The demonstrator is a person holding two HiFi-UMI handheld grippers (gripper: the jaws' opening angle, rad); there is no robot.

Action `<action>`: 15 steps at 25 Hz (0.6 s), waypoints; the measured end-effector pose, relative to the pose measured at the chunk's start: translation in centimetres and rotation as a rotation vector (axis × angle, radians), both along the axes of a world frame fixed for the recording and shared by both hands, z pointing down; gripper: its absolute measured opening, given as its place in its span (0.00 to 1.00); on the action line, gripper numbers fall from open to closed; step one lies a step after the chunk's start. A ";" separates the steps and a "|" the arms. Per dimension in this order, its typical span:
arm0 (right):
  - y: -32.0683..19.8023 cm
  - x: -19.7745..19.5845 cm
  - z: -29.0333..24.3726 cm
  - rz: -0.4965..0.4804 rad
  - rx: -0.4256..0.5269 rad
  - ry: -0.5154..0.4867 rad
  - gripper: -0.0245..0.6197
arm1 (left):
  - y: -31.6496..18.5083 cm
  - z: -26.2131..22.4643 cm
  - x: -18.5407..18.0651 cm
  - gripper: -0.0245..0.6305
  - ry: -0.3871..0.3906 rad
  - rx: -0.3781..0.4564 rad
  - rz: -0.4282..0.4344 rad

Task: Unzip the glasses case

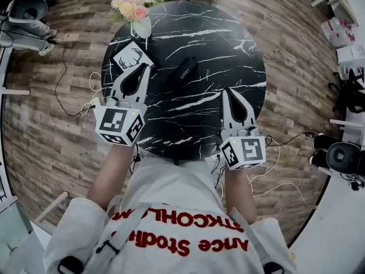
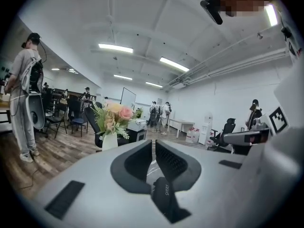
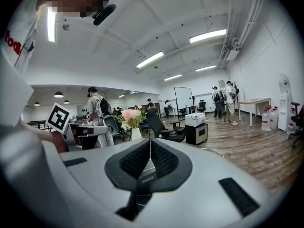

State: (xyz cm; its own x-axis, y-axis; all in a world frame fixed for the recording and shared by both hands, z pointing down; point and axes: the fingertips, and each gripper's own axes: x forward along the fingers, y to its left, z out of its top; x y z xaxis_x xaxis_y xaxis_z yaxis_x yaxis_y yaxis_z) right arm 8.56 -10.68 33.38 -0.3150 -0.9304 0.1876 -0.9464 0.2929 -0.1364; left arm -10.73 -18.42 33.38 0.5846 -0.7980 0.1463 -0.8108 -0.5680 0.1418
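black oblong glasses case, smooth w/ rounded ends, lies flat on the round black marble-look table w/ white veins, between the two grippers. left gripper, grey shell w/ ribbed black pads: jaws pressed together, empty, just left of the case. right gripper: jaws together too, empty, nearer the front rim & apart from the case.

Flower vase, deer card, marble table
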 end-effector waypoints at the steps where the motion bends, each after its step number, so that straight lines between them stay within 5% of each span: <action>1: -0.3 0.2 0.6 -0.004 -0.014 -0.003 0.06 | -0.3 0.6 0.3 0.05 -0.003 -0.018 -0.004; 15: -4.5 2.5 2.8 -0.066 -0.069 0.011 0.06 | -3.0 5.7 4.4 0.14 -0.040 -0.151 0.023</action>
